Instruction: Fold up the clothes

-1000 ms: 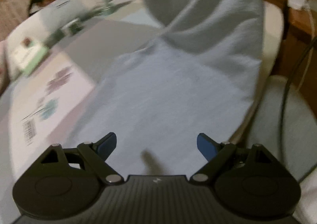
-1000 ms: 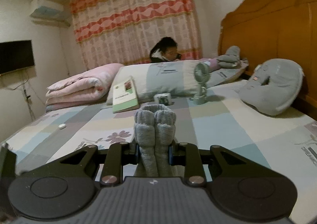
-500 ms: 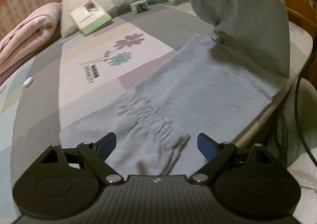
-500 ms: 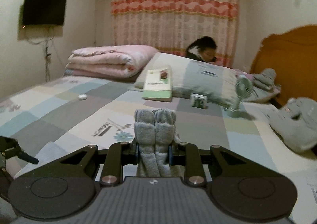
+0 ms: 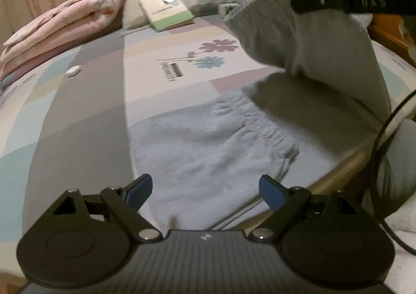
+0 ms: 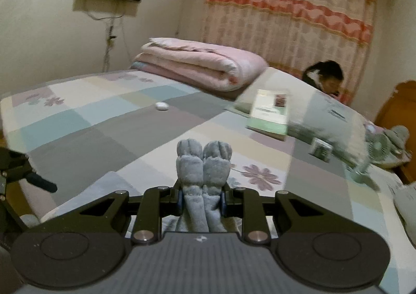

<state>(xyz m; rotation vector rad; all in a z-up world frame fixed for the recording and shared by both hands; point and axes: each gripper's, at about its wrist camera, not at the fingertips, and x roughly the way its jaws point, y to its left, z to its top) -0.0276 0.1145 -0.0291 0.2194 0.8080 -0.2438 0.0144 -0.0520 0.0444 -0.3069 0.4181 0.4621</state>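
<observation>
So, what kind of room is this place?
Most likely a home bedroom: a bed with a patchwork flower-print sheet, a folded pink quilt, and a striped pink curtain.

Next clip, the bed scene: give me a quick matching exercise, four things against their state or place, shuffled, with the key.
Things:
1. left gripper
2. right gripper
3. pink quilt
4. green book

States or places:
A. propped against the pillow
B. jaws clamped on bunched grey garment
C. folded at the far side of the bed
D. jaws wide, nothing between them

Pairs: 1-D, 2-B, 3-C, 4-A
</observation>
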